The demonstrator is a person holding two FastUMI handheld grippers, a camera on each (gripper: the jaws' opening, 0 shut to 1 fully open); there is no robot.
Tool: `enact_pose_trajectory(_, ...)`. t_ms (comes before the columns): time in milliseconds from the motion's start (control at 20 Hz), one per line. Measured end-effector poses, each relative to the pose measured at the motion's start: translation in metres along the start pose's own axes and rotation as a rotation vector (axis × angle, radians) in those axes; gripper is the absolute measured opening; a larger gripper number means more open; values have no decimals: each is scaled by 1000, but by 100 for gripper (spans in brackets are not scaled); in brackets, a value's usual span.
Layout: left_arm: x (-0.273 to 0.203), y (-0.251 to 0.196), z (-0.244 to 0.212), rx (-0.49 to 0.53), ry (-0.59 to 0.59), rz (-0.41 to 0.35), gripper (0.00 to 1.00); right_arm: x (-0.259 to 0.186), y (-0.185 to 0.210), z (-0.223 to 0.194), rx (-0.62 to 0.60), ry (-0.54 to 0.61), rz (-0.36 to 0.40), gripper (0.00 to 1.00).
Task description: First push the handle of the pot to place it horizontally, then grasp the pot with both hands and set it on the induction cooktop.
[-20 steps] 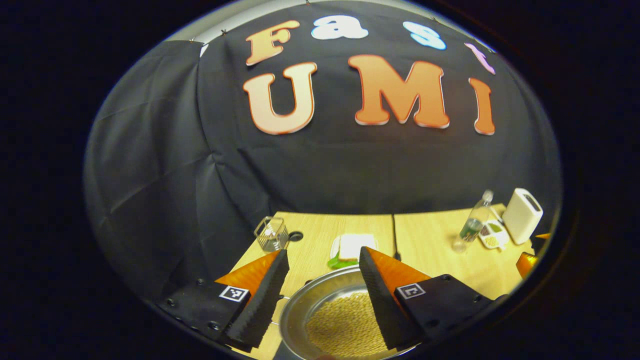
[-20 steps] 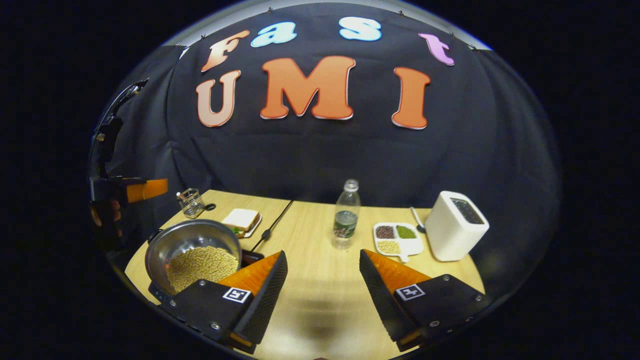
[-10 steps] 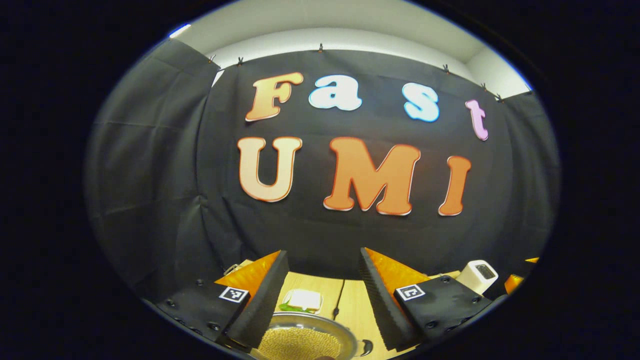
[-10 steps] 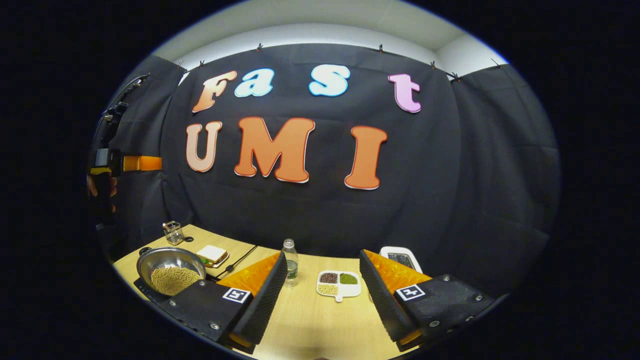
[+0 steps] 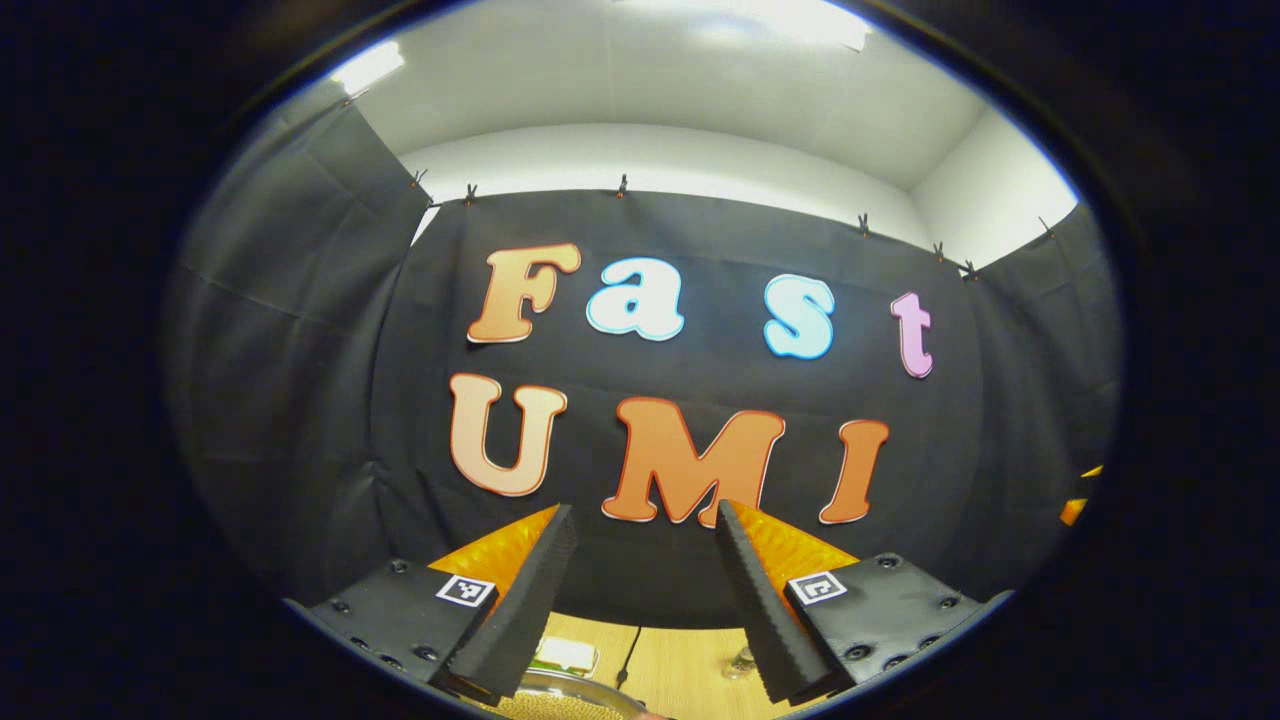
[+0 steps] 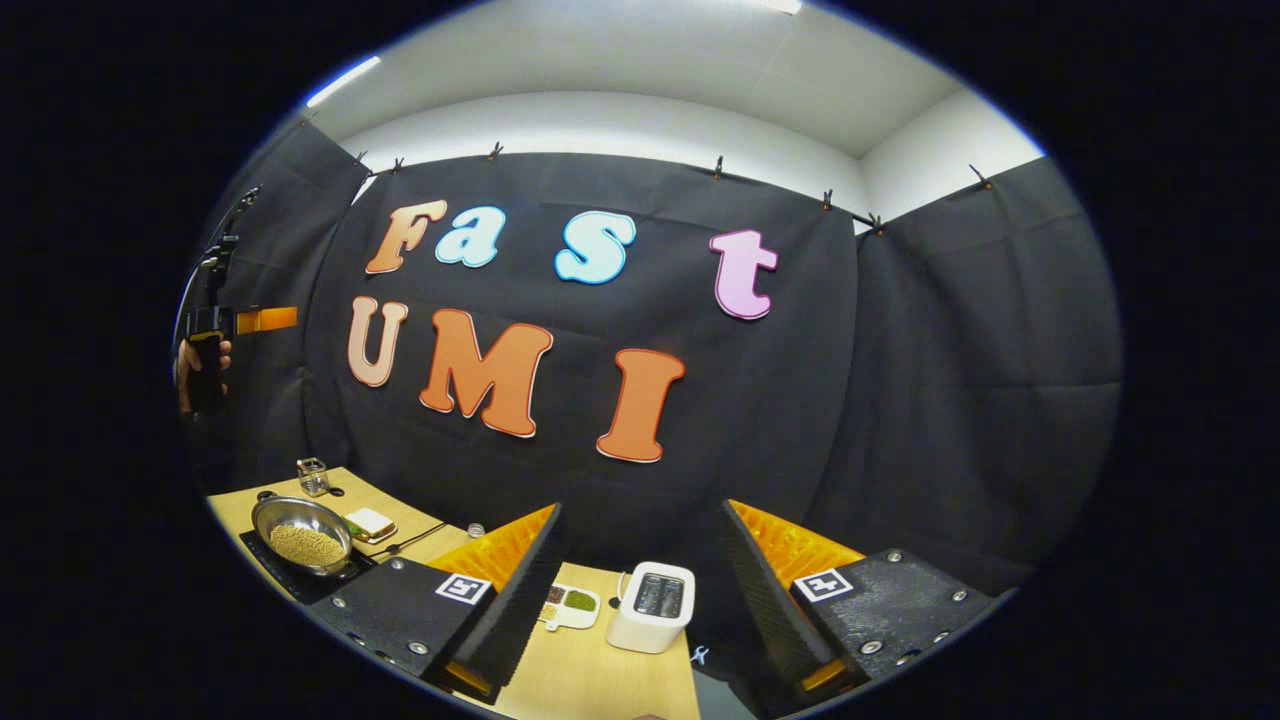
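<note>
1. Judged from the right gripper view, the task looks all but finished: the steel pot (image 6: 302, 530), full of pale beans, sits on the dark induction cooktop (image 6: 300, 572) at the far left of the wooden table (image 6: 590, 680), and no gripper is touching it. Its handle is too small here to tell how it lies.
2. What seems left is only to draw clear; I see no step on the pot itself that is undone.
3. The right gripper (image 6: 640, 585) is raised well above the table, its fingers spread wide with nothing between them.
4. The left gripper (image 5: 640, 585) is likewise wide open and bare, pointed mostly at the booth wall and ceiling.
5. The right gripper view gives the layout: a white box-shaped appliance (image 6: 652, 606) near the table's front, a divided dish (image 6: 568, 603) of coloured grains just beside it, and a sandwich on a plate (image 6: 369, 523) and a small glass jar (image 6: 312, 477) behind the pot. It also shows the left gripper far off at the left edge, held up by a hand (image 6: 186, 365).
6. The left gripper view shows little of this: just a sliver of the pot's rim (image 5: 570, 703) at the bottom, a cable (image 5: 630, 655) across the table, and the sandwich plate behind.
</note>
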State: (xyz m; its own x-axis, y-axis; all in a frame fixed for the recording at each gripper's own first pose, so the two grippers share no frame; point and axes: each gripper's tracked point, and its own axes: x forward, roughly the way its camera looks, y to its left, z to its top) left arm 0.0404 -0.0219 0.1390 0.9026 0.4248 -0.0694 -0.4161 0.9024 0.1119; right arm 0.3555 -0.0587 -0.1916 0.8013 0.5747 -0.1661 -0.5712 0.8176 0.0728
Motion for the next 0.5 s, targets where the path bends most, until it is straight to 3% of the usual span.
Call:
enact_pose_trajectory(150, 0, -6, 17, -3, -19, -28, 92, -9, -27, 30, -15, -37, -25, 98)
enact_pose_trajectory(200, -1, -14, 28, -12, -35, -46, 92, -10, -31, 41, -7, -46, -28, 93)
enact_pose_trajectory(500, -8, -37, 89, -54, -160, -118, 97, -11, -50, 102, 22, -132, -75, 95)
